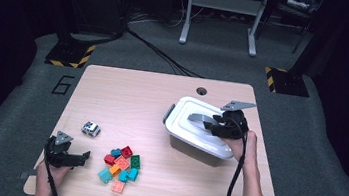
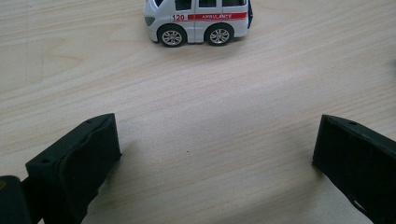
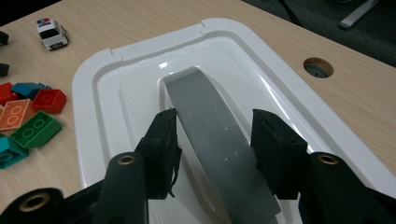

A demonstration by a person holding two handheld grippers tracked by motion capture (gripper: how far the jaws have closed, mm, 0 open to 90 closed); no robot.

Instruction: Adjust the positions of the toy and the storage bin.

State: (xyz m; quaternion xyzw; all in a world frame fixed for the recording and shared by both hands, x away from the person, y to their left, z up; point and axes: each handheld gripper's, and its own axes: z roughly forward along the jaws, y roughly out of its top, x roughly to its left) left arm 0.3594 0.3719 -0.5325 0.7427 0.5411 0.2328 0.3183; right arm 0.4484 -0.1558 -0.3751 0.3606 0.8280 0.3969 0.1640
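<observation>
Lid handle (image 3: 217, 140) | on white box lid (image 3: 116, 112), table's right side | our right gripper (image 3: 212, 140) clamps it, jaws astride | rigid, slick plastic, likely light; we hold mid-handle | left gripper (image 2: 215, 154) open, idle

Toy ambulance (image 2: 198, 21) on wooden table (image 2: 210, 116), black jaws wide apart; nothing between

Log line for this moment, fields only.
right gripper: jaws on both sides of grey lid handle | white box lid: on | left gripper: open, near toy ambulance | bricks: on table
</observation>
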